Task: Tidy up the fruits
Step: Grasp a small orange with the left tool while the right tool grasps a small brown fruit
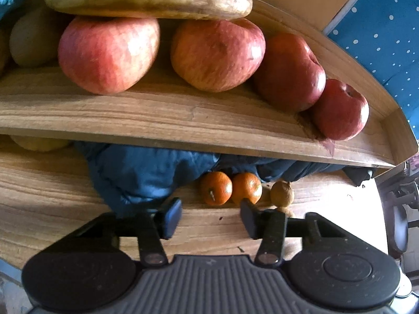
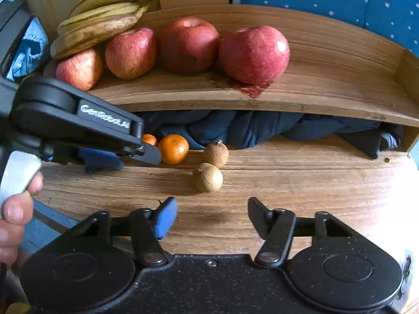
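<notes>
1. On the raised wooden shelf (image 2: 327,60), upper frame: four red apples (image 2: 254,53) in a row, yellowed bananas (image 2: 99,23) at upper left.
2. On the wooden tabletop (image 2: 301,183) below, mid-frame: two orange mandarins (image 2: 173,148), two brown round fruits (image 2: 208,177), crumpled blue cloth (image 2: 235,128) behind.
3. Left tongs (image 1: 210,216) and right tongs (image 2: 212,216): both wide, empty.
</notes>
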`<state>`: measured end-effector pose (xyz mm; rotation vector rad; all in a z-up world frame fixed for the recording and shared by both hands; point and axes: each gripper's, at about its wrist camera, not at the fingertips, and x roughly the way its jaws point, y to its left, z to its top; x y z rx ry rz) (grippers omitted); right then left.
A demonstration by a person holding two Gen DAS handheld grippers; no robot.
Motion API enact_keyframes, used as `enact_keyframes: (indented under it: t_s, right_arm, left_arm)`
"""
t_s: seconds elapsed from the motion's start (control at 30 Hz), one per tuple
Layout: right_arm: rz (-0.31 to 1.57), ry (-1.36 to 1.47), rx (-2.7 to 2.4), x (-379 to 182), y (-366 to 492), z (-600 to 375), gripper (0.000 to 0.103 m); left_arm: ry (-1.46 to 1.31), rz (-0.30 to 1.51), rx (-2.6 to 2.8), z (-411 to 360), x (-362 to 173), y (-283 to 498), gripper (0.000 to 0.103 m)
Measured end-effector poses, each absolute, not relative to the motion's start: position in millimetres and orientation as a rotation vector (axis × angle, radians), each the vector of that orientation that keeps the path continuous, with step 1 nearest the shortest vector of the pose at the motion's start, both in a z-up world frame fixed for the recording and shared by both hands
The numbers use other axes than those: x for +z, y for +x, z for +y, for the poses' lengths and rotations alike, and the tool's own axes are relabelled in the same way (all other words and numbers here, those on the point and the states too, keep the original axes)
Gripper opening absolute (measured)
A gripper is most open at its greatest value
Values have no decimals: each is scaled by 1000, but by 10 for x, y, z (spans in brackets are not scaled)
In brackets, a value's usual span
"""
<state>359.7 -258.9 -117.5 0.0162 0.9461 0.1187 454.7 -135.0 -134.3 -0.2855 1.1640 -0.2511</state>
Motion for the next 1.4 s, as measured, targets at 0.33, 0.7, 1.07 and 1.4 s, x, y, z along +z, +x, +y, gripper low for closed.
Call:
enact_keyframes:
  t_s: [0.33, 0.7, 1.07, 1.4]
  right_arm:
    - [939, -16, 138, -1177, 3753, -2532, 52]
    - [956, -9, 160, -1221, 3899, -2476, 38]
    - [955, -3, 163, -1287, 3946, -2504, 30]
    - [950, -6, 155, -1273, 3941, -2522, 31]
  left_arm:
    - [-291, 1140, -254, -1351, -1322, 4615, 44]
    - [-322, 1132, -272, -1282, -1356, 4638, 49]
    - [-326, 1135, -287, -1167, -1377, 4570, 39]
    - [-299, 1130, -276, -1139, -1349, 4639, 39]
